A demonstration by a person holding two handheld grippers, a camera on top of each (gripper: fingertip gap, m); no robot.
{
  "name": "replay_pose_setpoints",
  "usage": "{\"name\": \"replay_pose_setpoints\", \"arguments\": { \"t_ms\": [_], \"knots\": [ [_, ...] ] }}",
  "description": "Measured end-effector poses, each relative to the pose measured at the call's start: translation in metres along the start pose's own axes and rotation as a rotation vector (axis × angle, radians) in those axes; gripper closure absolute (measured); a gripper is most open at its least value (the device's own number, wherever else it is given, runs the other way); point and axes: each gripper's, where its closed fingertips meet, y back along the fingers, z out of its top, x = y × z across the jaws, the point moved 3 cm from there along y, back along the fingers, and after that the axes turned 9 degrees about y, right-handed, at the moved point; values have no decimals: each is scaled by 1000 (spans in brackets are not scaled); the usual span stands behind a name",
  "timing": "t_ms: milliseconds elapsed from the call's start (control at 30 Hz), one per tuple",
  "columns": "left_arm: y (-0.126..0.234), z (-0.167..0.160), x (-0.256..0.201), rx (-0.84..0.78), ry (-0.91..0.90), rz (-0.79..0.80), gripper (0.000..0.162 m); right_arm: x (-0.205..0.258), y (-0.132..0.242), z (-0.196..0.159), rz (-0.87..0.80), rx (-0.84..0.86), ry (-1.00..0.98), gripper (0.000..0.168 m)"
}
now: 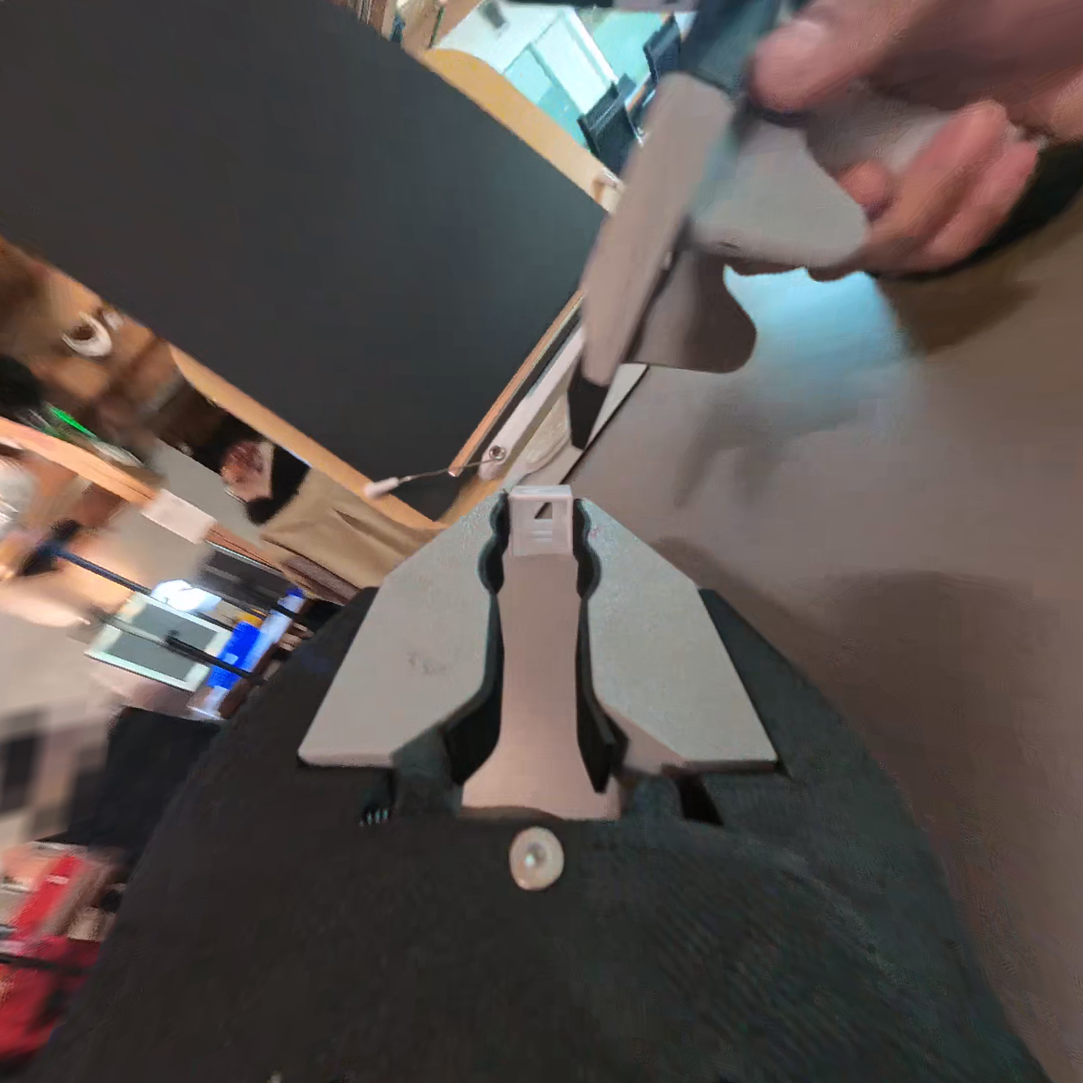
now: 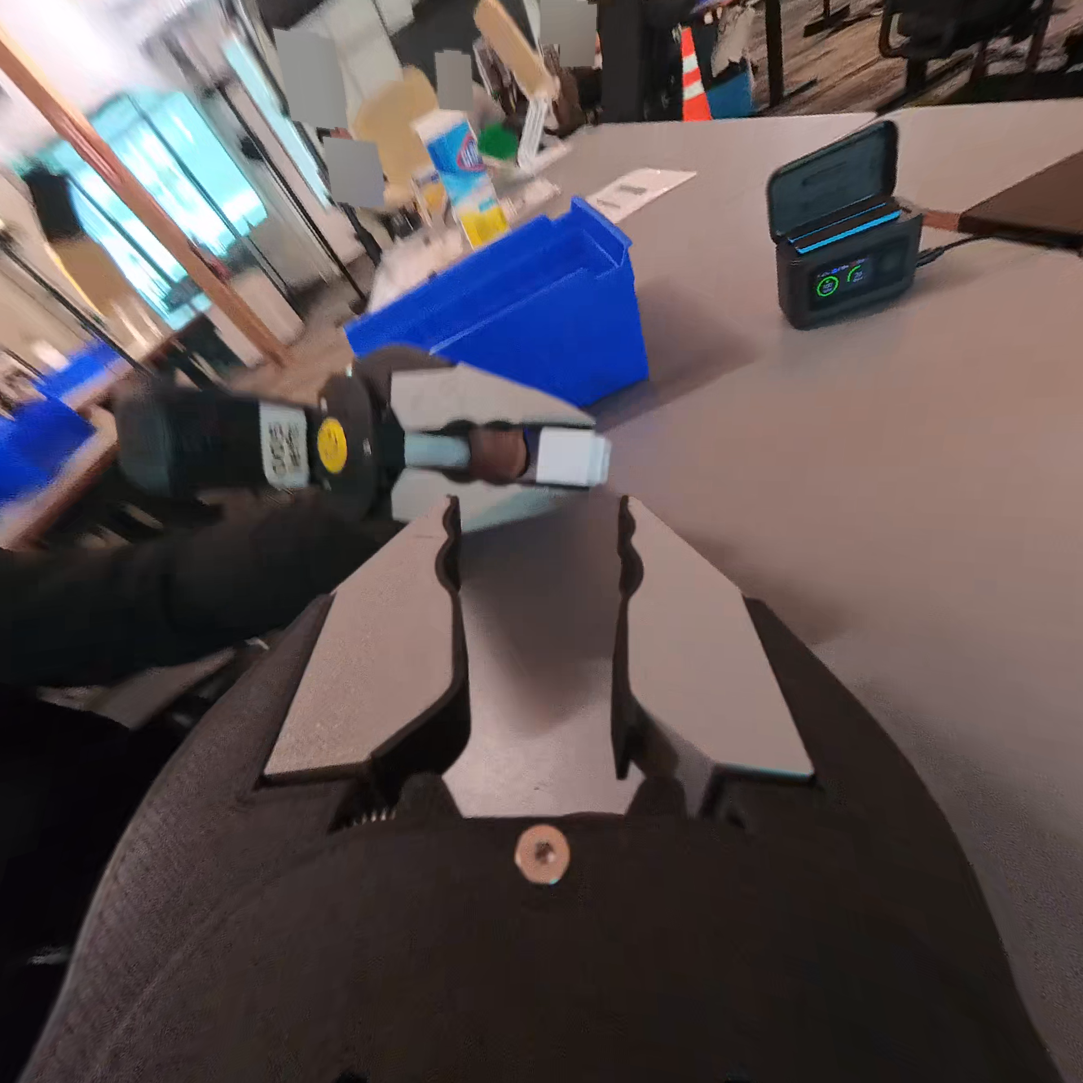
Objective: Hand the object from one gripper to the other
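The left claw is pinched on a small white plastic block, held only at the very tips of its fingers, so most of the block pokes out past them. In the right wrist view that same claw comes in from the left, lying level above the grey desk, with the block at its end; the block's long axis seems to run along the claw's fingers, its free end pointing right, toward the desk's far right corner where a black charging case stands. A blue bin sits behind it. The right claw is wide open and holds nothing, its tips just below and short of the block. The step in hand looks like the approach for the takeover. To do it well, the right claw should probably rise and come forward until its fingers straddle the free end, crossing the block's long axis, close squarely on the flat sides, and only then should the left let go. The blur suggests slowing first.
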Motion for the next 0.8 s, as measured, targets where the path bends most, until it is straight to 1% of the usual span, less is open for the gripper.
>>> {"name": "replay_pose_setpoints", "arguments": {
  "t_ms": [67, 167, 267, 400, 467, 500, 533, 600, 667, 733, 800],
  "knots": [
    [0, 3, -2, 0, -94, 37, 143, -3, 2, 2, 43, -49, -80, 118],
    [0, 6, -3, 2, -171, 69, 143, -5, -3, -5, 33, -24, -57, 118],
    [3, 16, -12, -67, -200, 32, 143, -4, -11, -10, -5, 8, 8, 116],
    [8, 28, -19, -165, -189, -21, 143, 2, -14, -6, 47, -29, -20, 116],
    [8, 25, -20, -151, -203, -27, 143, 6, -14, -7, 88, -33, -35, 126],
    [6, 22, -21, -129, -188, -33, 143, 9, -15, -7, 109, -28, -28, 140],
    [4, 18, -21, -93, -156, -44, 143, 8, -16, -9, 91, -10, -10, 140],
    [-1, 8, -22, -26, -76, -67, 142, -1, -18, -14, -17, 49, 44, 140],
    [-3, 0, -21, 16, 28, -97, 142, -19, -16, -18, -202, 101, 144, 140],
    [-5, -8, -19, 60, 182, -146, 135, -32, -11, -21, -379, 170, 313, 140],
    [-7, -13, -19, 95, 344, -192, 128, -33, -10, -20, -475, 202, 483, 140]
  ]
}}
